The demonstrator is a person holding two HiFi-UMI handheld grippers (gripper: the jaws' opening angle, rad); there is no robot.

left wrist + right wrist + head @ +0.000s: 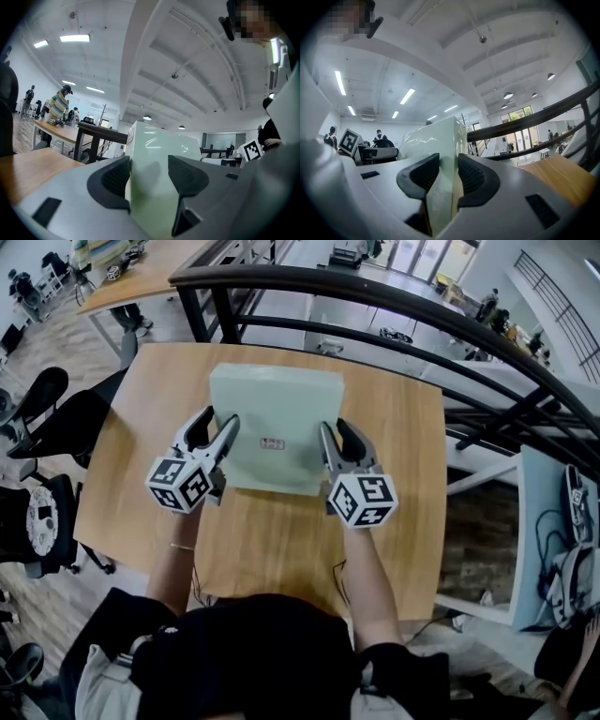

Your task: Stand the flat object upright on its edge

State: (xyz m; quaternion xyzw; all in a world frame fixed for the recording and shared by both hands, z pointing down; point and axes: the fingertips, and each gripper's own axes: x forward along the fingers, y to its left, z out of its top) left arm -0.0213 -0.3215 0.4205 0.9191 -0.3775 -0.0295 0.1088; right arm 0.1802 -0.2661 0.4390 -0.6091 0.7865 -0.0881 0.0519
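Left tool (150, 171) and right tool (447, 173) each pinch the pale green box (277, 409), one on either side of it, with their black pads pressed against its glossy surface. A corner of the box sits between the left tool's pads, so those jaws stand wide. A thinner edge sits between the right tool's pads, and those jaws stand closer together.

Just behind each tool is its marker cube (361, 500), with the person's forearms reaching back from there. From both tools the box rises well above the pads, so it is up off its flat side. I cannot tell whether it stands fully upright or leans. A small label (273, 443) shows on the box between the two tools.

Under the tools and the box lies the wooden tabletop (281, 549). Whether the box's lower edge rests on it is hidden.

Past the far edge of the tabletop, beyond the tools, runs a dark curved railing (375, 292). Off to the left tool's side stand black office chairs (37, 390). Farther away on that side a person (58, 105) stands at a second table (56, 132).
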